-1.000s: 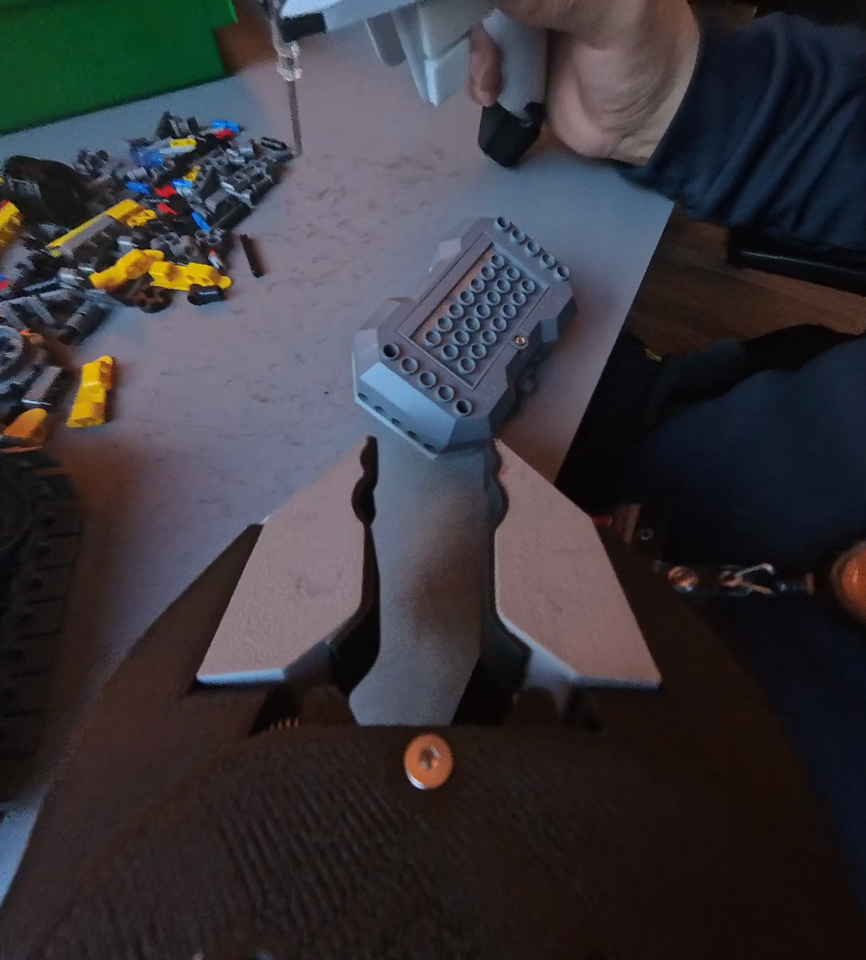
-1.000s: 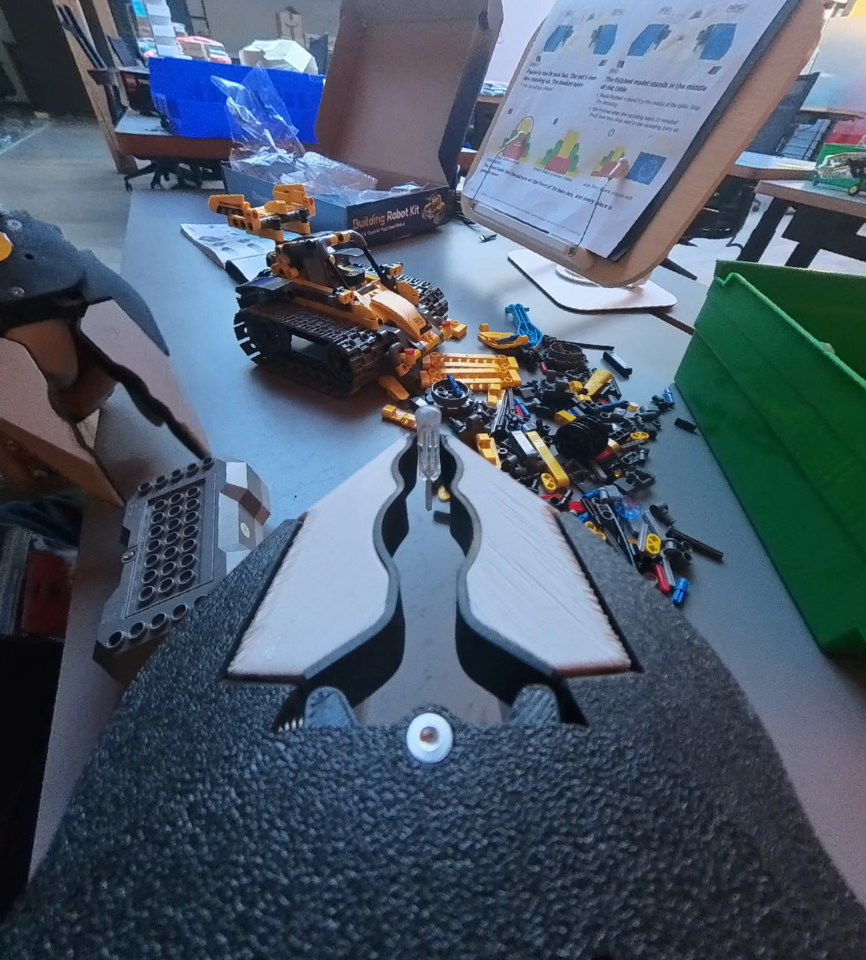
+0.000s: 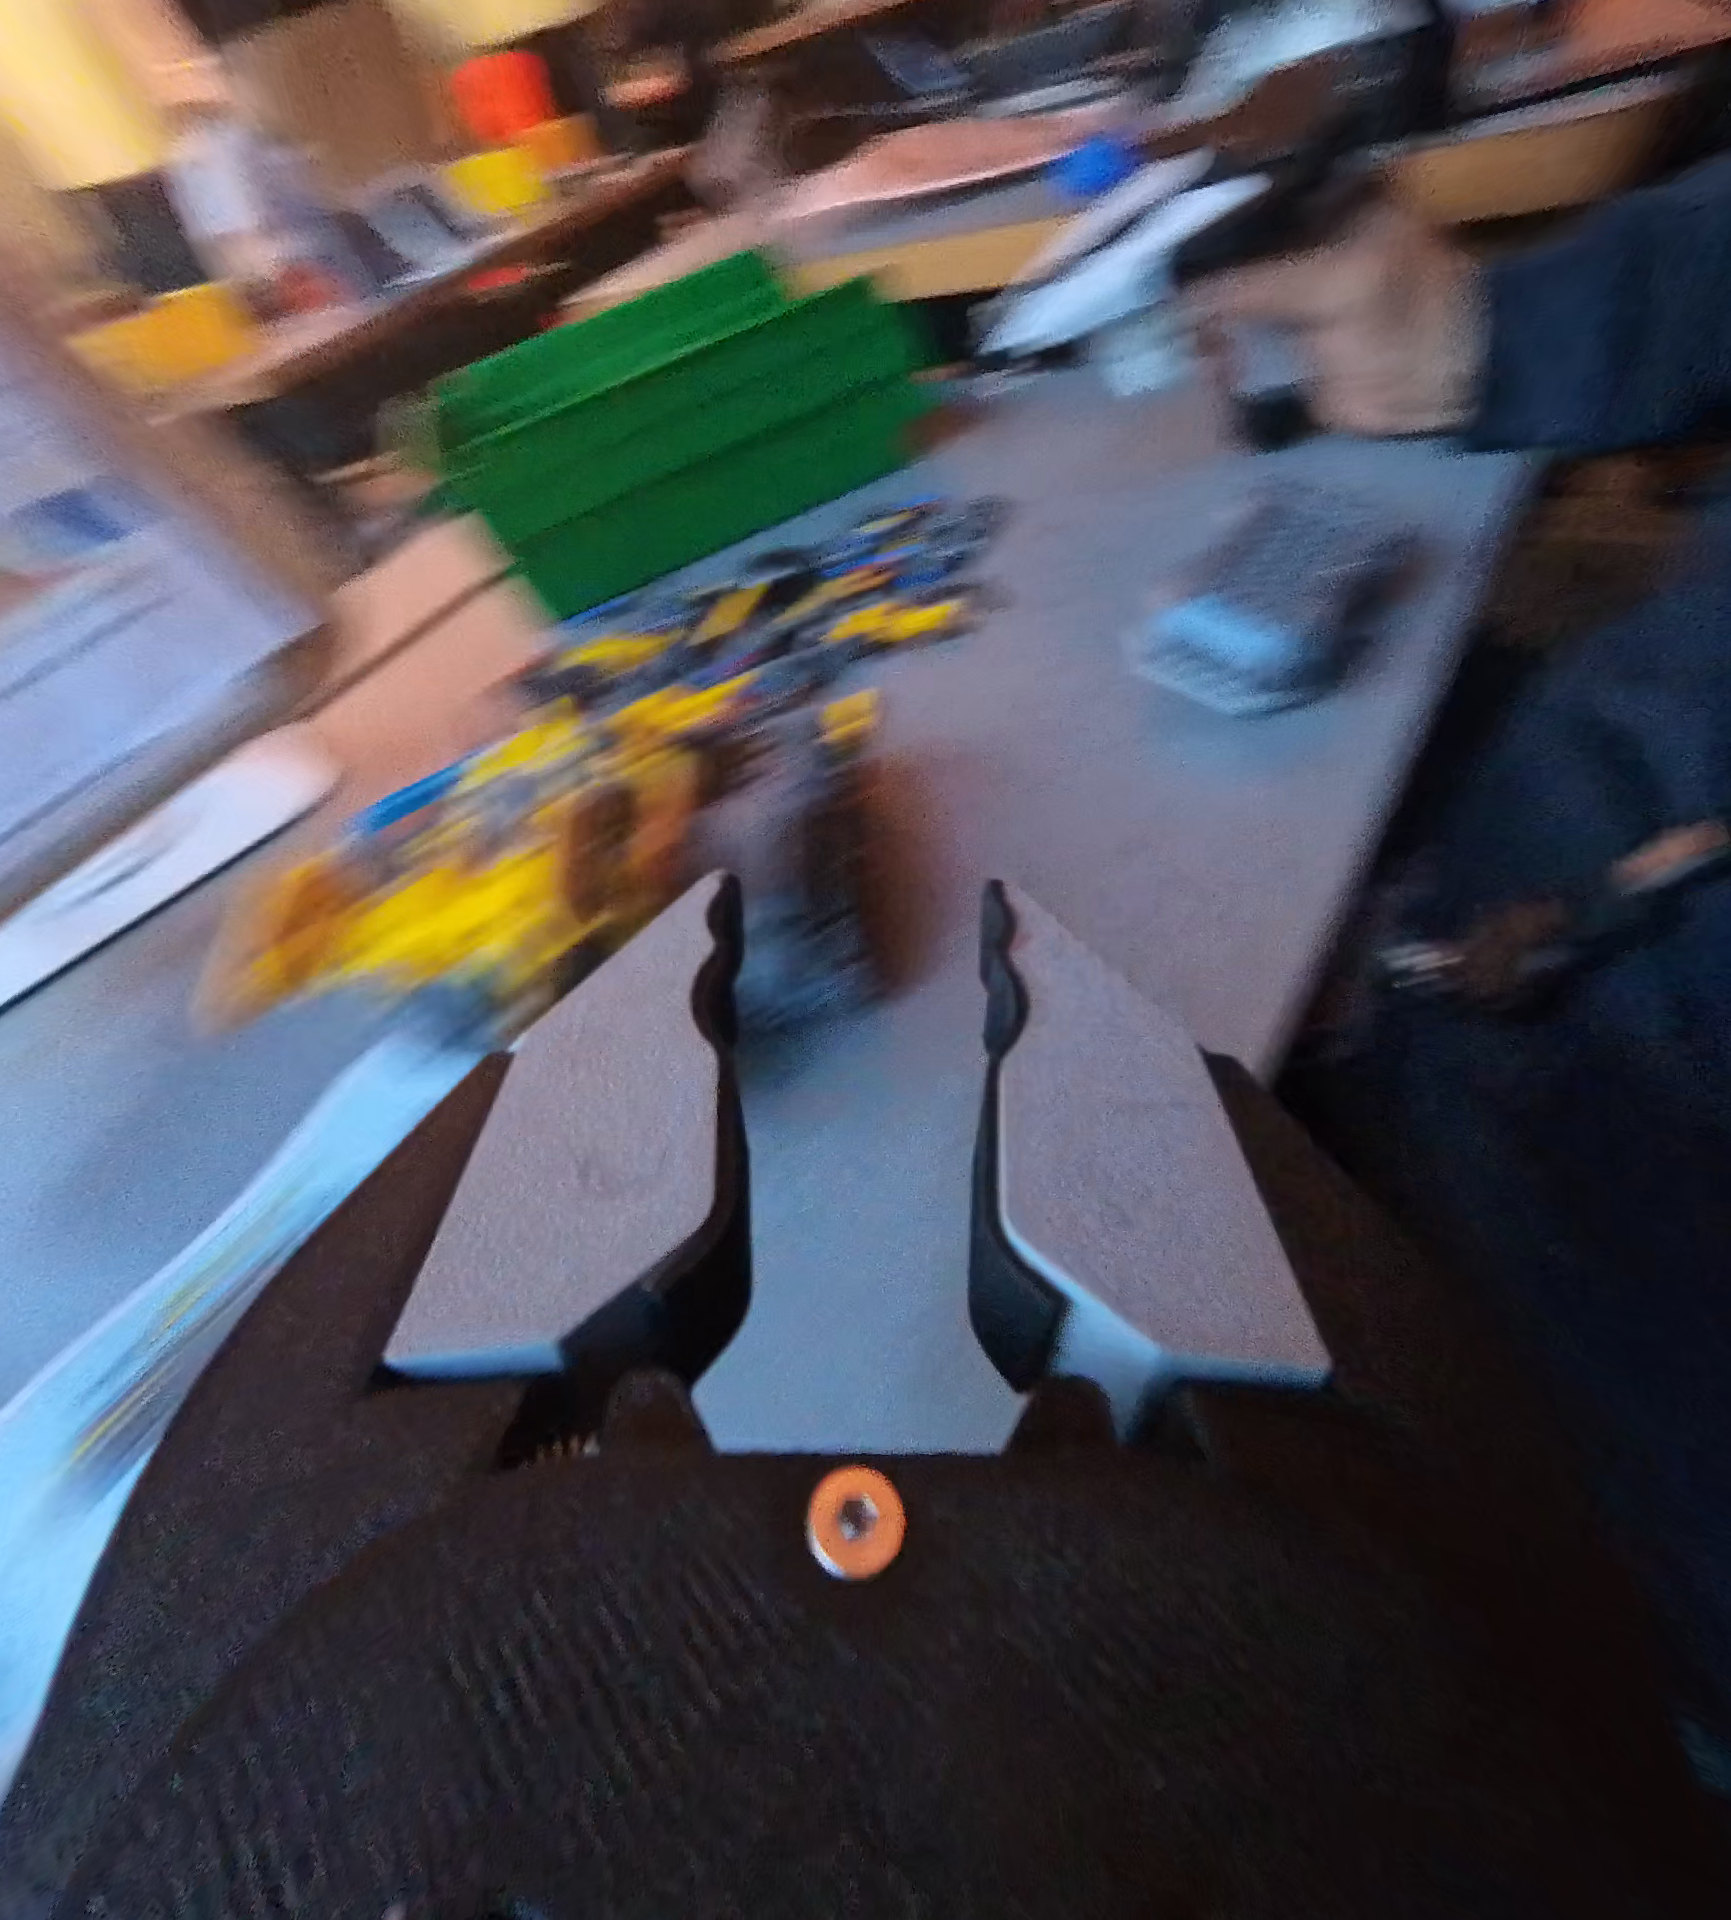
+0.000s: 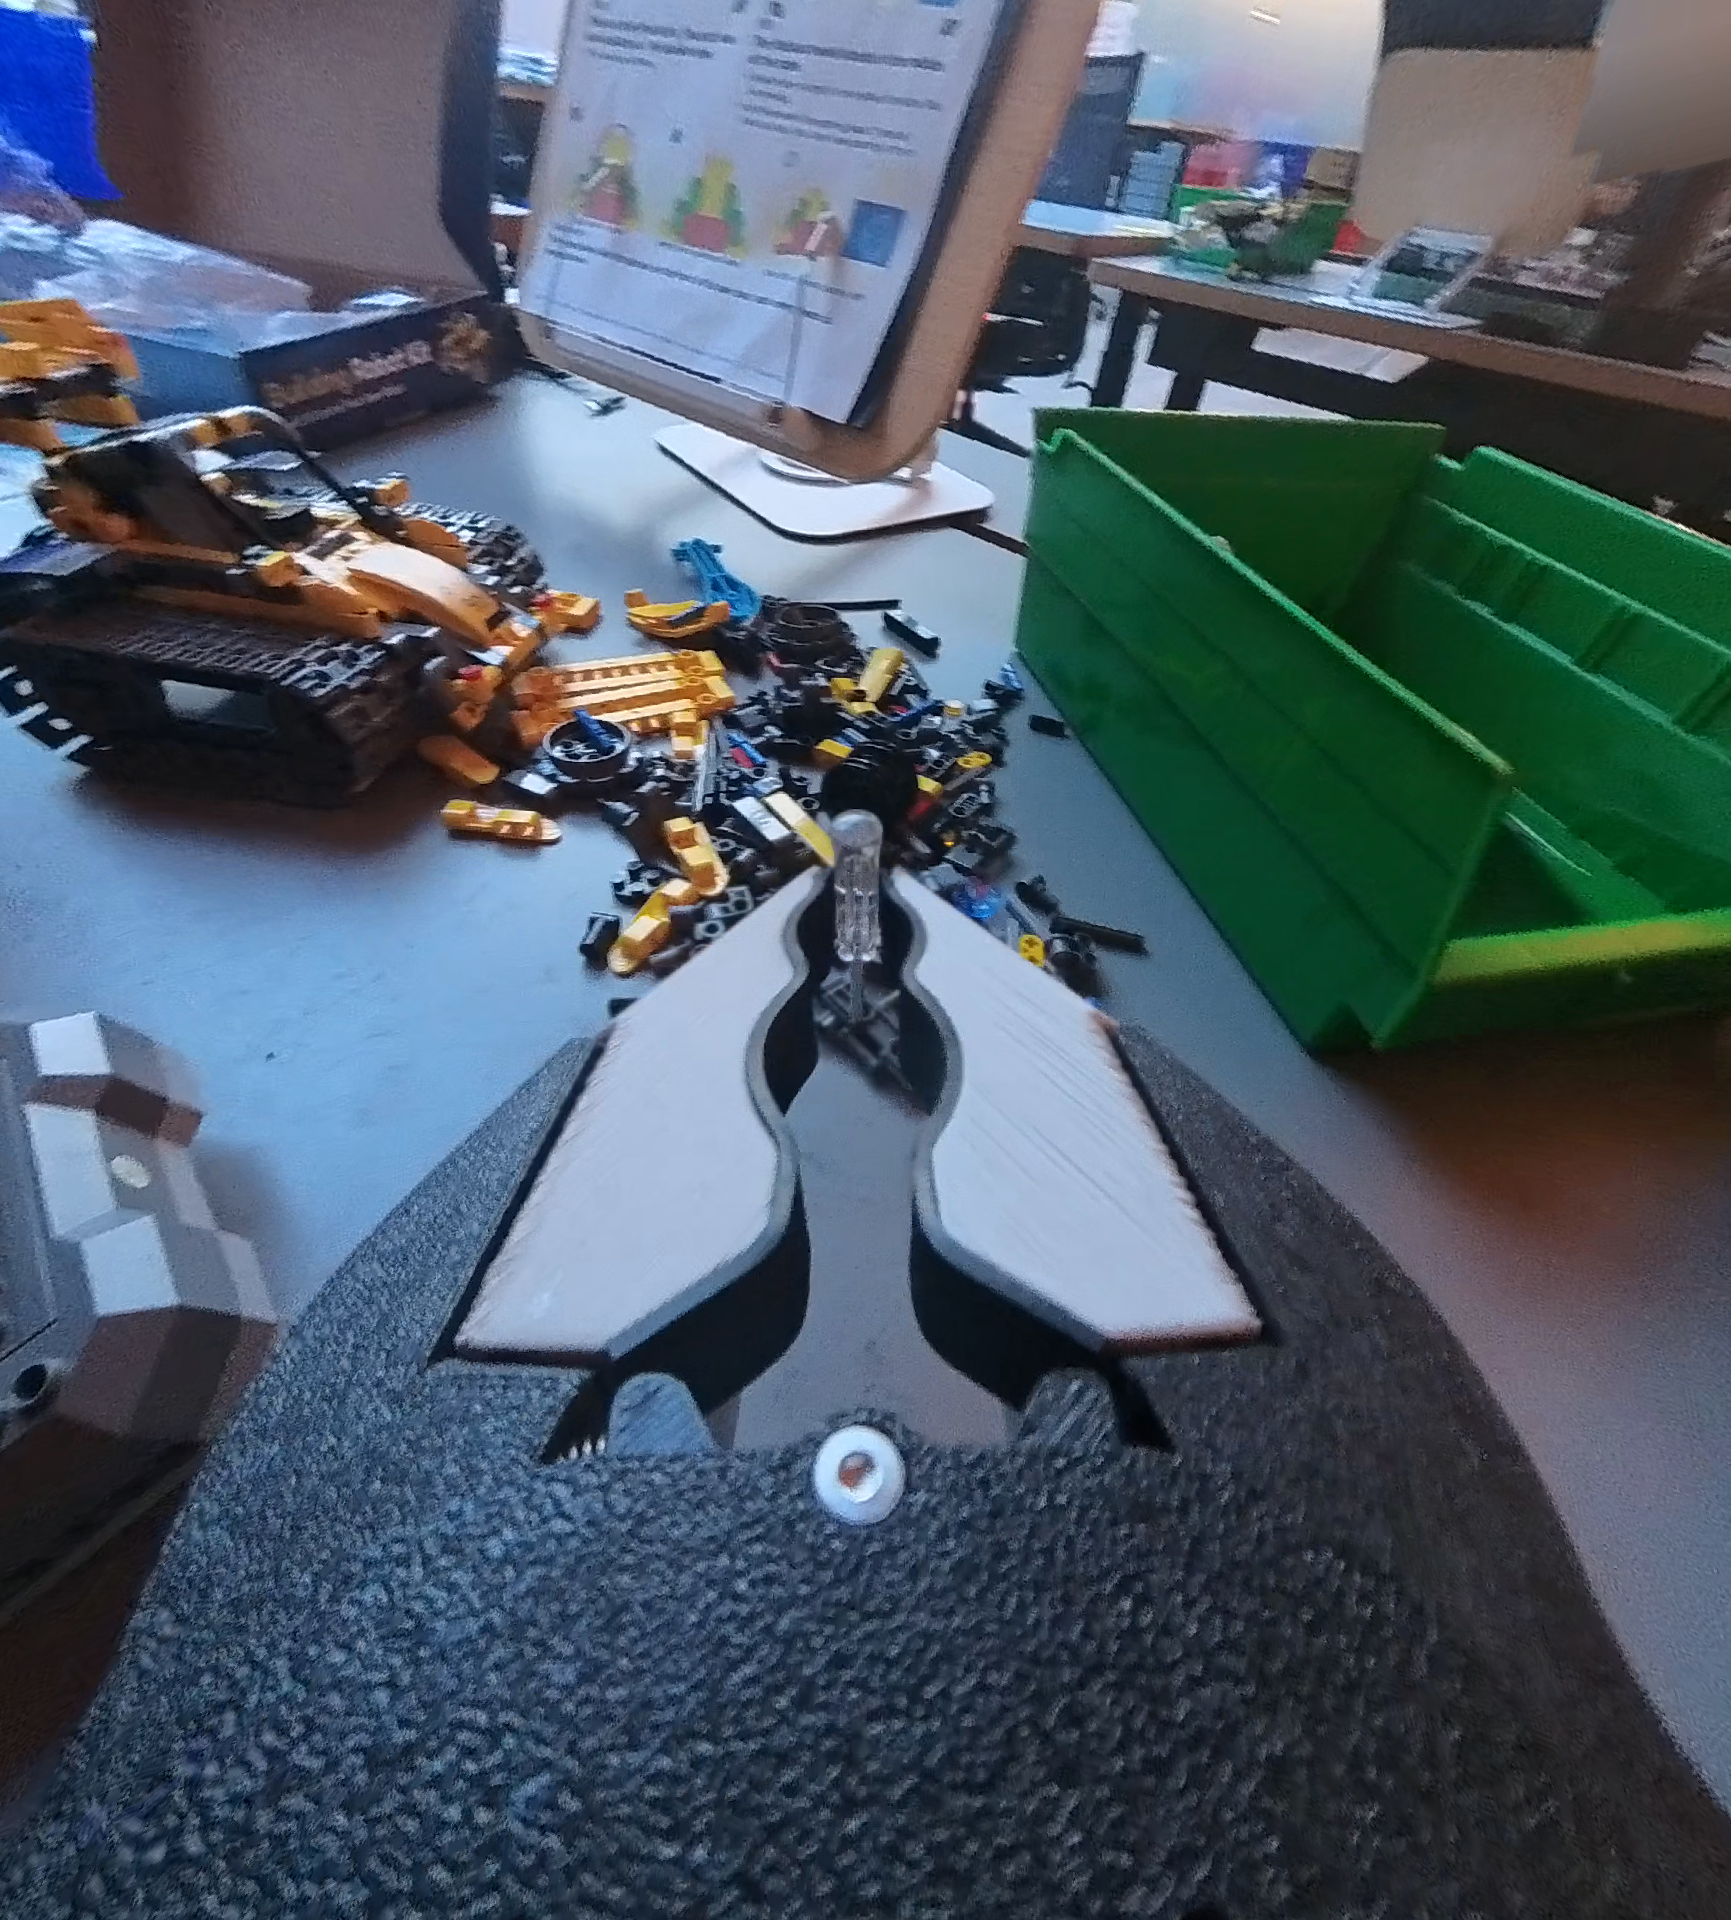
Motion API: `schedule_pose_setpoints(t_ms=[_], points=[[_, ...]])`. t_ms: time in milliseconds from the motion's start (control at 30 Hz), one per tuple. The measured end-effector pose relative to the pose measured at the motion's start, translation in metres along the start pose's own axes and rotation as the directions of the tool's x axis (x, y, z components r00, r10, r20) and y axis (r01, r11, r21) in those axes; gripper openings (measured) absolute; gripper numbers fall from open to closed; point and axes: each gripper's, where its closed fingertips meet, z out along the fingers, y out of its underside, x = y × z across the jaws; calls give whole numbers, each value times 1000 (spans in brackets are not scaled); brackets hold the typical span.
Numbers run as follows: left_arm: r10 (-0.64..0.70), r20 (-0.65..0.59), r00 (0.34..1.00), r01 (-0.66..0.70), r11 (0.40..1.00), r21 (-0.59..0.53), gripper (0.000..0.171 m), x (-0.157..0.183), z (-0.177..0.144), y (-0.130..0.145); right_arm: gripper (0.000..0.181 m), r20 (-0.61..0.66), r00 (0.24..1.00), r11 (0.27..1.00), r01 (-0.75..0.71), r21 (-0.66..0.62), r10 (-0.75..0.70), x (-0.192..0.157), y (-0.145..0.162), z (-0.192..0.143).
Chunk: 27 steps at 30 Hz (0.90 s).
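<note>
On the grey table (image 4: 217, 987) stand a green bin (image 4: 1256, 748), a tracked yellow model (image 4: 237, 634) and a pile of loose bricks (image 4: 788, 748). The left tool (image 3: 856, 914) is released and empty. The right tool (image 4: 856, 883) grips a small clear-handled screwdriver (image 4: 856, 883); it could slip out because the hold is thin.

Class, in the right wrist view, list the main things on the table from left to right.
Grey studded block → tracked yellow model → pile of loose parts → green bin.
</note>
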Motion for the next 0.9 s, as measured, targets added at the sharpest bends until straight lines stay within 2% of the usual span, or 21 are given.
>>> schedule_pose_setpoints(t_ms=[33, 100, 133, 200, 233, 300, 367, 567, 600, 667, 733, 833, 900], points=[[-22, 164, 986, 30, 998, -47, 39, -47, -27, 22, 7, -18, 1000, 1000, -11, -5, 10, 4, 1, 1], [-42, 472, 881, 171, 957, -235, 21, -144, -88, 85, 7, -34, 999, 999, -22, -26, 21, 8, 4, 4], [-79, 523, 849, 271, 914, -302, 20, -173, -110, 114, 7, -35, 999, 999, -26, -40, 25, 9, 6, 6], [-211, 526, 824, 423, 846, -323, 15, -201, -130, 157, 7, -40, 999, 998, -31, -60, 29, 10, 9, 8], [-287, 486, 825, 481, 810, -337, 2, -199, -130, 172, 7, -43, 999, 997, -36, -64, 33, 11, 10, 8], [-381, 437, 815, 551, 744, -379, 0, -182, -126, 194, 7, -52, 998, 997, -48, -68, 45, 13, 10, 8], [-367, 465, 806, 545, 768, -338, 0, -175, -127, 192, 7, -55, 997, 995, -65, -81, 60, 15, 12, 9], [-456, 509, 730, 625, 747, -226, 0, -126, -132, 179, 7, -31, 995, 986, -97, -137, 94, 17, 21, 15], [-440, 548, 712, 627, 749, -213, 0, -122, -135, 178, 7, -28, 995, 984, -99, -146, 96, 17, 22, 16], [-371, 618, 693, 584, 792, -179, 0, -118, -140, 175, 7, -24, 995, 981, -96, -170, 94, 18, 25, 19], [-325, 622, 712, 526, 834, -166, 0, -110, -142, 168, 7, -25, 996, 978, -89, -187, 86, 19, 28, 21], [-335, 575, 746, 486, 864, -128, 19, -102, -145, 155, 7, -42, 995, 977, -97, -191, 91, 24, 29, 21], [-279, 607, 744, 458, 875, -159, 26, -113, -161, 157, 7, -53, 993, 977, -116, -182, 108, 27, 28, 20]])
